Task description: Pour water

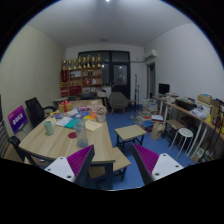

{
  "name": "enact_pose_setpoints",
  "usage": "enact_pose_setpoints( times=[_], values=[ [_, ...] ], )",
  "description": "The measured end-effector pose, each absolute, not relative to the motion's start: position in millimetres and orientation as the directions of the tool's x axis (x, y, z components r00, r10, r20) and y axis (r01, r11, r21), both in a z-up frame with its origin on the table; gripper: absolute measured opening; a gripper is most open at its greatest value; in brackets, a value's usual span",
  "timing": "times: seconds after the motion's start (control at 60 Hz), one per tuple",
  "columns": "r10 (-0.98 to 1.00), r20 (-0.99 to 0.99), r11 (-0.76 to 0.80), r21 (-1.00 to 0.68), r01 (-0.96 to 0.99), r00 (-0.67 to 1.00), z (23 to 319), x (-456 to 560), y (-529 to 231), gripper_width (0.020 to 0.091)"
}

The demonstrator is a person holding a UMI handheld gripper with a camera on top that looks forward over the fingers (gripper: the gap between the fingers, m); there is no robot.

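My gripper (112, 162) is held high above the floor, well back from a long wooden table (40, 143). Its two fingers, with purple pads (82, 160), stand wide apart and hold nothing; only a bench and the blue floor show between them. On the table, beyond the left finger, lie several small items, among them a pale cup-like container (48, 127) and coloured papers. They are too small for me to tell which holds water.
A wooden bench (119, 158) runs along the table's near side. A low small table (130, 131) stands mid-room. Black chairs (38, 108) are at the left, a white stool (185, 135) and a desk (192, 108) at the right, shelves (80, 75) at the back.
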State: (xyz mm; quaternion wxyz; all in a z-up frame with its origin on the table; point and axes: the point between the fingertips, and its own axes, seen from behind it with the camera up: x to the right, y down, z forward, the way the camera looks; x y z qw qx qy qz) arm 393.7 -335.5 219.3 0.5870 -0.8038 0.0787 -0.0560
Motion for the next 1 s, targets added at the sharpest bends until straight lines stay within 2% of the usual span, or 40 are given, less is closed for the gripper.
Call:
enact_pose_setpoints(
  times=[0.133, 0.3, 0.433, 0.55, 0.75, 0.867, 1.0],
  values=[
    [-0.272, 0.032, -0.306, -0.950, -0.055, 0.962, 217, 411, -342, 0.0820],
    [-0.322, 0.017, -0.299, -0.950, -0.084, 0.947, 211, 376, -337, 0.0814],
    [-0.273, 0.022, -0.294, -0.954, -0.061, 0.962, 200, 358, -300, 0.0814],
    [-0.150, 0.037, -0.266, -0.964, -0.004, 0.988, 190, 330, -249, 0.0824],
    [-0.036, 0.013, -0.233, -0.973, 0.004, 0.999, 148, 283, -147, 0.0809],
    [-0.021, -0.039, -0.230, -0.972, -0.043, 0.999, 115, 263, -91, 0.0807],
    [-0.035, -0.037, -0.213, -0.976, -0.044, 0.999, 96, 259, -44, 0.0813]
  ],
)
